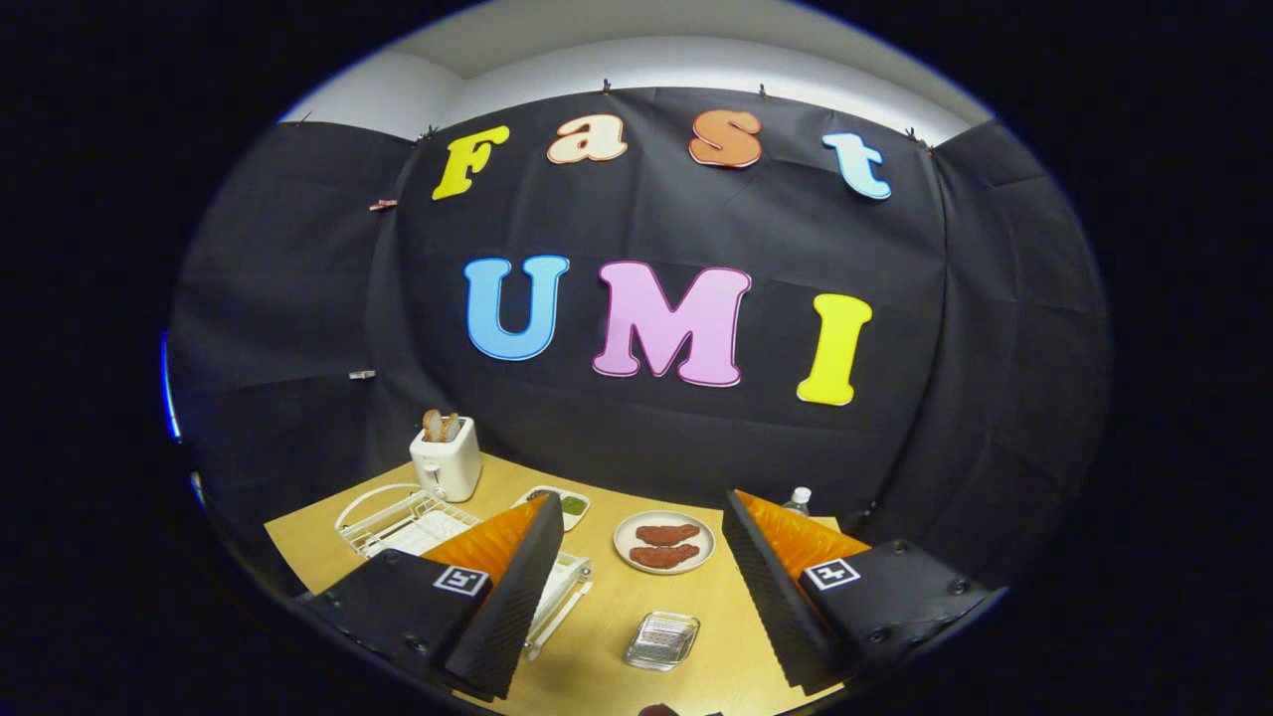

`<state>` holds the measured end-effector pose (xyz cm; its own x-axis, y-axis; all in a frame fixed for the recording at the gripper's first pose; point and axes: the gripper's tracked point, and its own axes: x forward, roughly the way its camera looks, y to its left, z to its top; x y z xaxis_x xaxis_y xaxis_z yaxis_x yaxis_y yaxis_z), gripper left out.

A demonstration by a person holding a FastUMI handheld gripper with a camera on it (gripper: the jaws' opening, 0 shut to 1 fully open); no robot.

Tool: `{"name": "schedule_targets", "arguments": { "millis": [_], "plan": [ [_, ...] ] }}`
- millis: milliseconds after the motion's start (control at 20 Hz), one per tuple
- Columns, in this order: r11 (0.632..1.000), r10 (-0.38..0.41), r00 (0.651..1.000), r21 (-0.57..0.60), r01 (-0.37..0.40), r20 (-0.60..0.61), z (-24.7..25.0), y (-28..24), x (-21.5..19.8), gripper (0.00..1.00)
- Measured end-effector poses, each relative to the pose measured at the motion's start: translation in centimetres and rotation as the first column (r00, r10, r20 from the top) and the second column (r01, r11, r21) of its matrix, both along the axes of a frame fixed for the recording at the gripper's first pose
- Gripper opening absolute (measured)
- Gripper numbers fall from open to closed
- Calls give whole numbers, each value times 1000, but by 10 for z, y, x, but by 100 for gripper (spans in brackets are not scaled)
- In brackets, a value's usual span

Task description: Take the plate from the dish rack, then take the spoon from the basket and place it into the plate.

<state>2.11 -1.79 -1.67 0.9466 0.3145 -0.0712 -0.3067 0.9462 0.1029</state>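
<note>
My gripper [638, 502] hangs open above the wooden table [597, 656], with nothing between its fingers. A white wire dish rack [393, 517] stands on the table's left side, partly hidden behind the left finger [507, 587]. Something flat and white lies in the rack, but I cannot tell whether it is the plate. A small metal mesh basket [661, 639] sits on the table between the fingers, close below them. I cannot make out a spoon in it.
A white toaster [448, 462] with bread in it stands beyond the rack. A small white dish [562, 504] with something green and a round plate [663, 542] with two pieces of meat lie farther ahead. A bottle cap [800, 497] peeks from behind the right finger.
</note>
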Motion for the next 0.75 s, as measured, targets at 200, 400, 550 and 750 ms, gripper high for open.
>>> {"name": "schedule_targets", "arguments": {
  "millis": [200, 400, 550, 750],
  "plan": [
    [1000, 7, 1000, 4, -7, 15, -2, -11, -2, 96],
    [1000, 22, 1000, 1, -22, 21, -2, -17, -2, 96],
    [1000, 27, 999, 0, -27, 31, -1, -17, -1, 96],
    [1000, 27, 999, -3, -26, 30, -4, -18, -3, 96]
  ]
}}
